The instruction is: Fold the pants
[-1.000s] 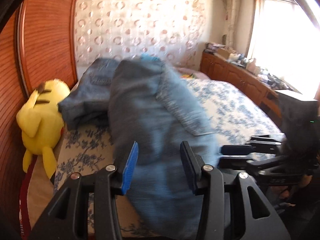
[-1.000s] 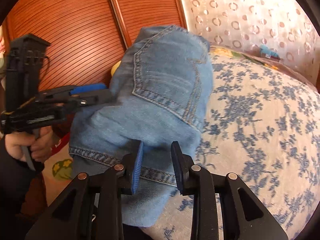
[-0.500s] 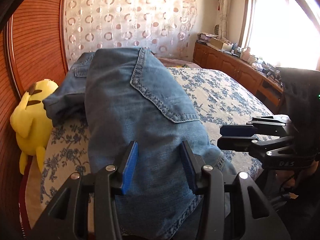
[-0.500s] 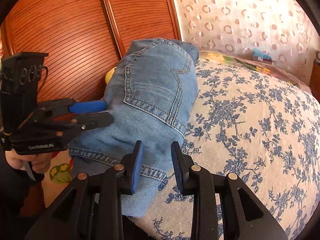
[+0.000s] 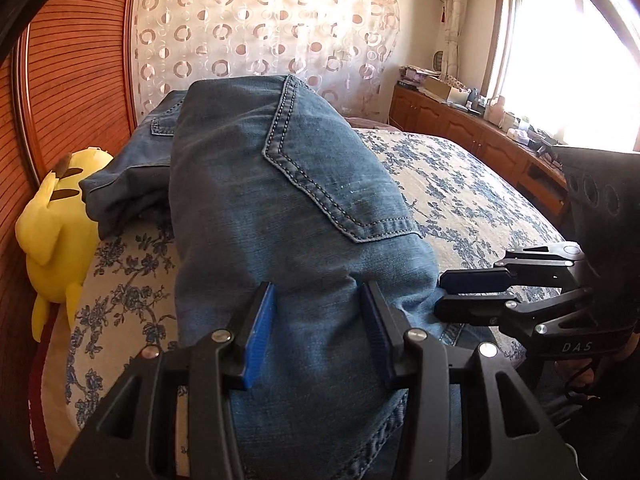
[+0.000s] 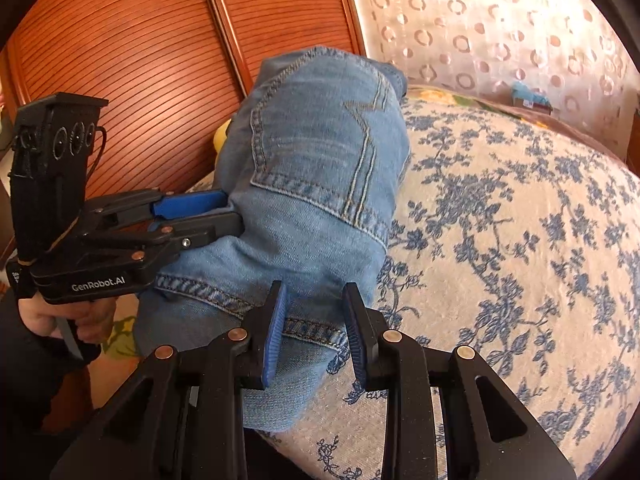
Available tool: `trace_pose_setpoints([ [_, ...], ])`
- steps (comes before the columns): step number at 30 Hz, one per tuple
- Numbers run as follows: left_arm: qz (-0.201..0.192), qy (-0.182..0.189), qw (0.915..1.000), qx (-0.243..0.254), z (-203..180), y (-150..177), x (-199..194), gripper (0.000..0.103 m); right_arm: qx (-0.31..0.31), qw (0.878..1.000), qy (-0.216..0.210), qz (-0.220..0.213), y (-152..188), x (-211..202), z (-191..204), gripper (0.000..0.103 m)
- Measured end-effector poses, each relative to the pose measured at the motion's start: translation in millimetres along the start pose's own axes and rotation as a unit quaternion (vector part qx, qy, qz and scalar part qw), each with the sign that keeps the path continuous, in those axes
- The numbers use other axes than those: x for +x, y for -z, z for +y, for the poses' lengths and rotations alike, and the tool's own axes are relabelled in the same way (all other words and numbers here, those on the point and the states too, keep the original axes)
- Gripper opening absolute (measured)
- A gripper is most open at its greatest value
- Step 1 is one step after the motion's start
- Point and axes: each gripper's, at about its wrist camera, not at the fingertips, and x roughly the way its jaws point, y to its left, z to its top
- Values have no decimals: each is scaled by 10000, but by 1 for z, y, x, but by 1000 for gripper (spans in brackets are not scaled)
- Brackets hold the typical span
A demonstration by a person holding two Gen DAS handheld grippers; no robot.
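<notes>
Blue jeans (image 5: 280, 200) lie folded over on the flowered bedspread (image 5: 460, 200), back pocket up. My left gripper (image 5: 318, 320) is shut on the near fold, with denim bulging between its blue pads. In the right wrist view the same jeans (image 6: 320, 160) reach towards the wardrobe, and my right gripper (image 6: 316, 320) is shut on the waistband at the near edge. The left gripper (image 6: 224, 216) pinches the denim from the left there. The right gripper (image 5: 444, 294) touches the jeans' right edge in the left wrist view.
A yellow plush toy (image 5: 52, 232) lies at the bed's left side against the wooden wardrobe (image 6: 140, 60). A low wooden cabinet (image 5: 460, 124) with clutter runs under the window. A patterned curtain (image 5: 260, 32) hangs behind. A person's hand (image 6: 52, 320) holds the left gripper's handle.
The jeans were swinging and blurred a second ago; they have come down towards the bed edge. My left gripper sank a little with them. Both grips are unchanged.
</notes>
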Motion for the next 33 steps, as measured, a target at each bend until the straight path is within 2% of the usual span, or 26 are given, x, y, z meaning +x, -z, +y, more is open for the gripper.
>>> trace_pose_setpoints([
  [7, 62, 47, 10000, 1, -4, -11, -5, 44, -15, 10000, 10, 30, 5, 5, -1, 28],
  [11, -279, 14, 9993, 246, -11, -41, -19, 44, 29, 10000, -27, 26, 6, 5, -2, 28],
  [14, -388, -5, 9987, 343, -9, -66, -16, 44, 60, 10000, -51, 10, 7, 5, -3, 29],
  [20, -321, -71, 9987, 401, 5, -104, 13, 44, 92, 9999, -73, 2, 7, 5, -6, 30],
  [23, -182, -207, 9988, 402, 13, -108, 29, 44, 107, 9999, -81, -2, 7, 5, -7, 30],
  [29, 59, -257, 9995, 187, 29, -107, 52, 44, 135, 9998, -117, -7, 9, 6, -9, 32],
  [33, 161, -309, 9990, 278, 29, -102, 65, 45, 142, 9998, -120, -5, 9, 6, -9, 32],
])
